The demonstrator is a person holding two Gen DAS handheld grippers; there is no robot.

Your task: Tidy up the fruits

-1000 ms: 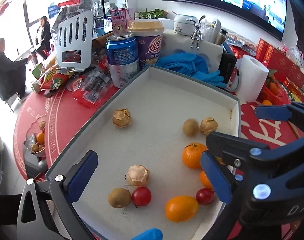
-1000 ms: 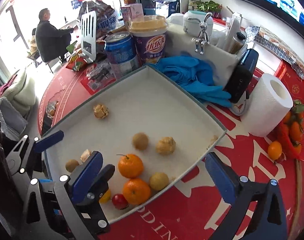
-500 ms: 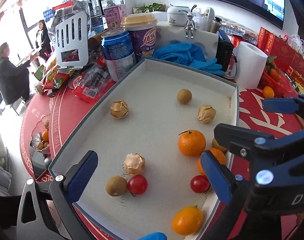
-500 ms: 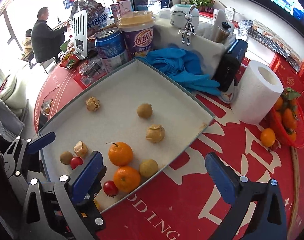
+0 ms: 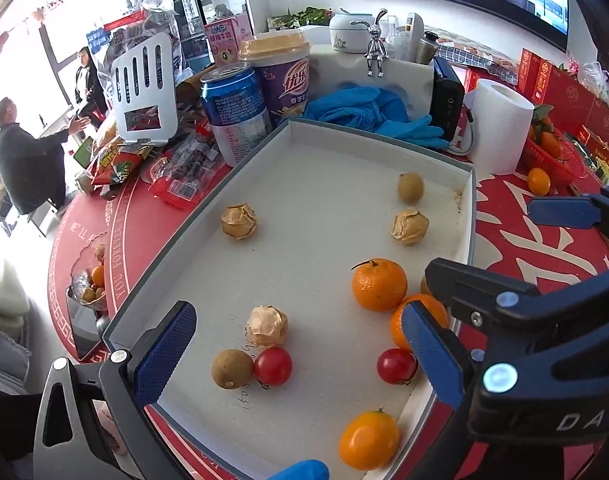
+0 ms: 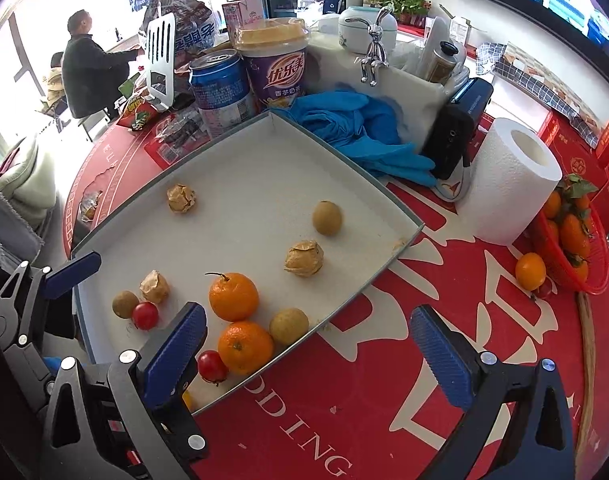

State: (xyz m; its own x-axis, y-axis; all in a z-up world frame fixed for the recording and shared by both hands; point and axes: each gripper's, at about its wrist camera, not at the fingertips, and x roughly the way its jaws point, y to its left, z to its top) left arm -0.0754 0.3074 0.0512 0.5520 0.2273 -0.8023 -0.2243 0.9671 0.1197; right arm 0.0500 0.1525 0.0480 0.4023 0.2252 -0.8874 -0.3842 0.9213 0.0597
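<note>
Left gripper [image 5: 296, 348] and right gripper [image 6: 316, 352], both spread wide, empty, above the near edge of the shallow grey-rimmed white cardboard tray [image 6: 400, 204]. Inside it, loose: orange mandarins [image 6: 233, 297], red cherry tomatoes [image 5: 272, 366], brown longans [image 6: 327, 217]. Far behind: white paper-towel roll [image 6: 508, 184].

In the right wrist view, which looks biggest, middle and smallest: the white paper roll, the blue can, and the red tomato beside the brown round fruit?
1. The white paper roll looks biggest.
2. The blue can comes next, though it stands farther from the camera, so the gap is unsure.
3. The red tomato is clearly smallest.
</note>
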